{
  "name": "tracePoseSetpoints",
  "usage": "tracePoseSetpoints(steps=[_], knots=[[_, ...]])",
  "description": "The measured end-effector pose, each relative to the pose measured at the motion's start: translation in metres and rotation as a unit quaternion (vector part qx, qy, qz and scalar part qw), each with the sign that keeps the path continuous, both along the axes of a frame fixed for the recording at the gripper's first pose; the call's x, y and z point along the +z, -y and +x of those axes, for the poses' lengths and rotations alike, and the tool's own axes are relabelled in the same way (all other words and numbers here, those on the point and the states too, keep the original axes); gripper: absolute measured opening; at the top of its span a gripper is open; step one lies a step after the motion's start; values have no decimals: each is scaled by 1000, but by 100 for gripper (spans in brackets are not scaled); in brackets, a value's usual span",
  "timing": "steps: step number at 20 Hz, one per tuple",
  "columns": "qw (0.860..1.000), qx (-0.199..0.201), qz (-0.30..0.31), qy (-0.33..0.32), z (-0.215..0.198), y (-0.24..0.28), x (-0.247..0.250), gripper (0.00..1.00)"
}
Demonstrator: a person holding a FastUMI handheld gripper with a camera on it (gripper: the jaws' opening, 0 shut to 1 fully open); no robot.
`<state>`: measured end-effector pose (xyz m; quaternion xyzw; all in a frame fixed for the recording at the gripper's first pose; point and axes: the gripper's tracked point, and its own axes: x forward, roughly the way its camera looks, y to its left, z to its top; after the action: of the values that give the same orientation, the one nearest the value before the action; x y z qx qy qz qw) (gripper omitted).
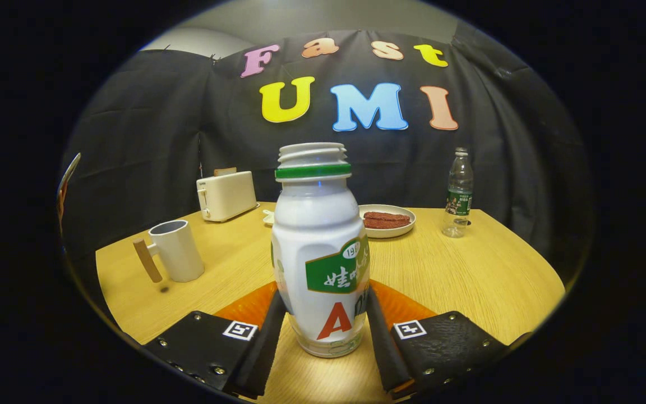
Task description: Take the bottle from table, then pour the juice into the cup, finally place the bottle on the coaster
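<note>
- While the bottle stands upright on the surface, the tool pinches its lower body, one finger pressed on each side.
- Bottle is white, uncapped, green ring at the neck, open mouth up.
- Orange coaster lies just behind the bottle base, partly hidden by it and the fingers.
- Cup with wooden handle stands well to the left, beyond the fingers.
- Toaster sits farther back on the left.
- Plate with brown food is behind the bottle.
- Clear water bottle stands far back on the right.
</note>
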<state>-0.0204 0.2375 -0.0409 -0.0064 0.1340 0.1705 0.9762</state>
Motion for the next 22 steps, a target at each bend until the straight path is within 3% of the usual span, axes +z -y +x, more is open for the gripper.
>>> tracePoseSetpoints(steps=[5, 12, 22], knots=[[998, -10, -55, 26, 12, -11, 16, 74], [987, 10, -136, 86, 21, -49, 53, 73], [957, 35, -250, 140, 30, -88, 85, 74]])
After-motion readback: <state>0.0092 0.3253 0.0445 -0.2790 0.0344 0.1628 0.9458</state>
